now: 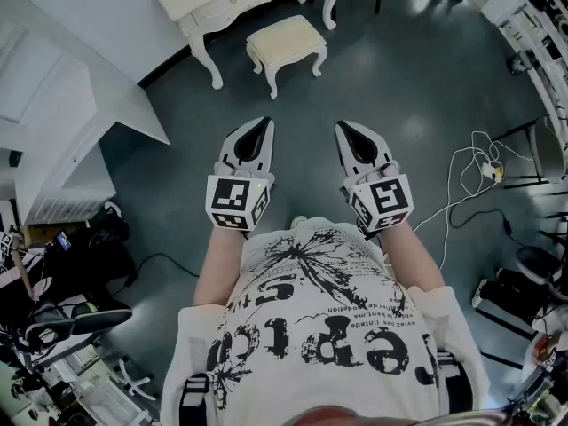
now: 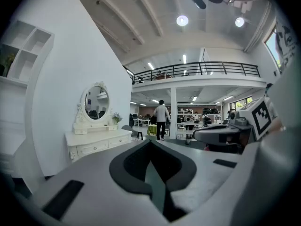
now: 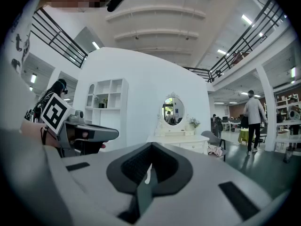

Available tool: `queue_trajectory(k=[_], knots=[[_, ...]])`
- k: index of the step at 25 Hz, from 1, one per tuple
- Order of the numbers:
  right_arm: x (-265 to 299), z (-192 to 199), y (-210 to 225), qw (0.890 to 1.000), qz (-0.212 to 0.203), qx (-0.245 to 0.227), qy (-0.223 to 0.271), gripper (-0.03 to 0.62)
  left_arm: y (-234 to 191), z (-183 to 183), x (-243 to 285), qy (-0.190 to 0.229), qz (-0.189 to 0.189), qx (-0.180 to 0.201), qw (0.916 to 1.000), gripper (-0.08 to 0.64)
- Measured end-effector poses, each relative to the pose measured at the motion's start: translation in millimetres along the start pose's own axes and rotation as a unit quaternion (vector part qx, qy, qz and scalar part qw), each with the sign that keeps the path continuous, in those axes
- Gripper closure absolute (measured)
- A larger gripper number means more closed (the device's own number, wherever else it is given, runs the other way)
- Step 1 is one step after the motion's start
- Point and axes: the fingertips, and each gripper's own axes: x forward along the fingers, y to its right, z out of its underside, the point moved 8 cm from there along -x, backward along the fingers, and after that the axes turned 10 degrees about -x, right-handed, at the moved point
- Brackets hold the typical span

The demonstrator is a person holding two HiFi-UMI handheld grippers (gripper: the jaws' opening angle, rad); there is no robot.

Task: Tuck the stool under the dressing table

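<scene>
In the head view the stool [image 1: 284,45], a cream cushion on curved white legs, stands on the grey floor just in front of the white dressing table [image 1: 232,3]. It is set out from the table, not under it. My left gripper [image 1: 264,124] and right gripper [image 1: 343,128] are held side by side at waist height, well short of the stool, both shut and empty. The left gripper view looks past its shut gripper [image 2: 150,143] to the dressing table [image 2: 96,144] and its oval mirror [image 2: 97,102]. The right gripper [image 3: 151,146] faces the same table [image 3: 182,142]. Neither gripper view shows the stool.
A white partition wall with shelving [image 1: 75,118] runs along the left. White cables and a power strip [image 1: 479,171] lie on the floor at the right, beside dark stands [image 1: 532,149]. An office chair [image 1: 75,318] sits lower left. A person [image 2: 161,119] walks far off.
</scene>
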Motion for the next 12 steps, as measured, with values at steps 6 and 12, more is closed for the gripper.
queue_trajectory(k=[6, 12], knots=[[-3.4, 4.2, -0.8, 1.000, 0.002, -0.009, -0.001, 0.575, 1.9, 3.7, 0.4, 0.004, 0.002, -0.003, 1.0000, 0.543], [13.4, 4.1, 2.5, 1.000, 0.007, -0.005, -0.006, 0.575, -13.0, 2.0, 9.5, 0.008, -0.001, -0.016, 0.9998, 0.543]])
